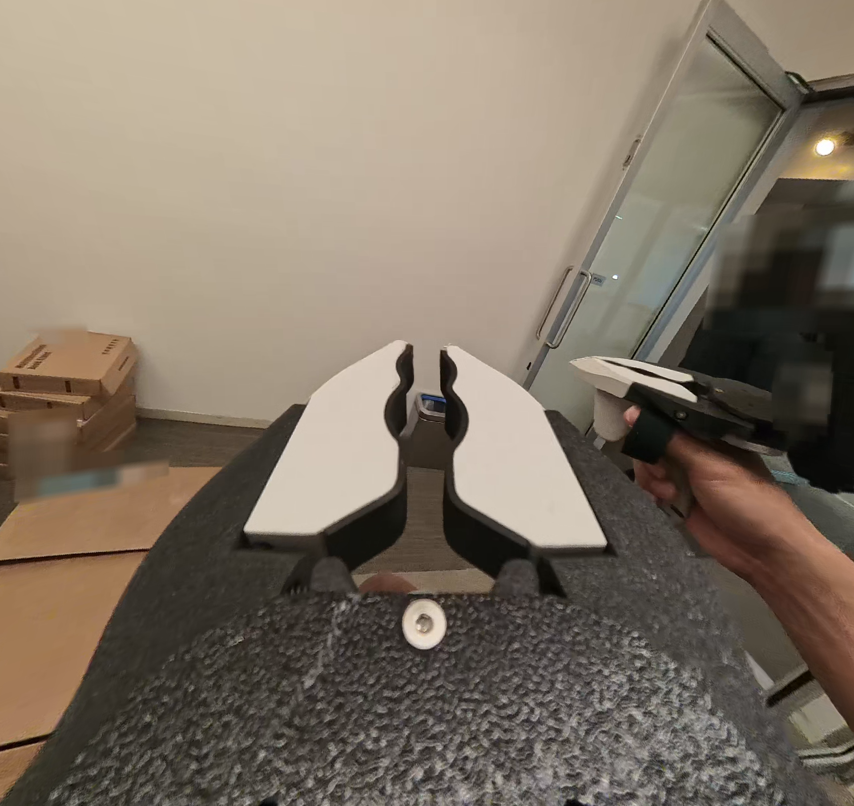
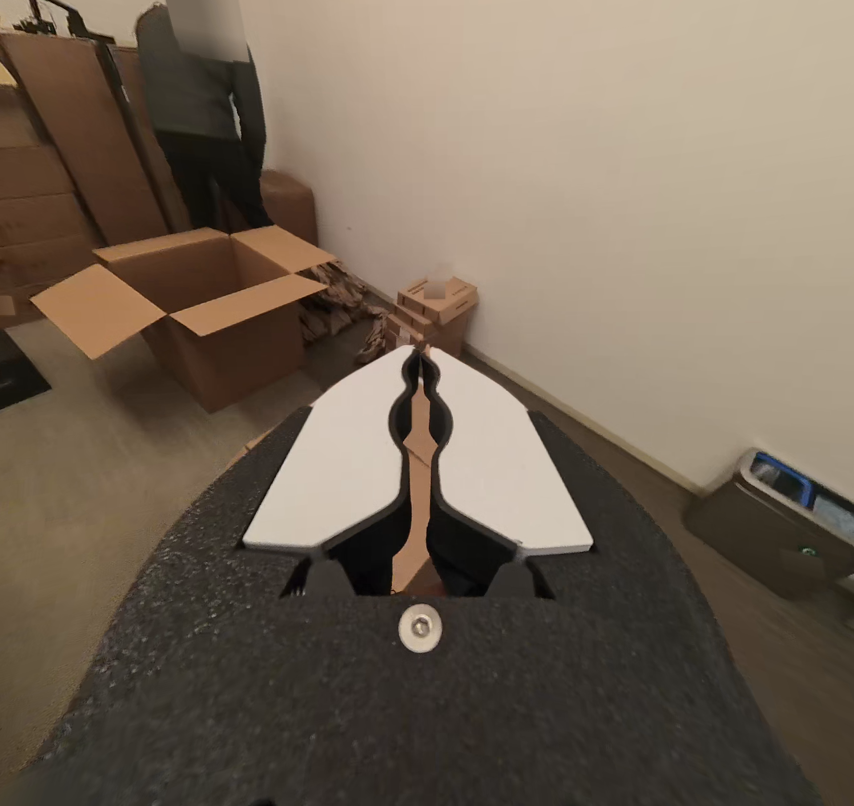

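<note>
My left gripper (image 1: 426, 350) is held in the air, pointing at a bare wall. Its white fingers (image 1: 351, 437) stand a narrow gap apart with nothing between them. My right gripper (image 2: 421, 355) is shut, its fingertips touching, with nothing between the pads; flat cardboard on the floor shows through the slot behind them. The right gripper also shows in the left wrist view (image 1: 600, 370), held by a hand (image 1: 721, 502) at the right, at about the same height as my left one.
A large open cardboard box (image 2: 208, 303) stands on the floor to the left, with crumpled brown paper (image 2: 332, 308) and small stacked boxes (image 2: 436, 312) by the wall. A person (image 2: 203, 104) stands behind. A bin (image 2: 776, 506) is at the right and a glass door (image 1: 670, 229) beyond it. Tip to tip, the grippers are about 20 cm apart.
</note>
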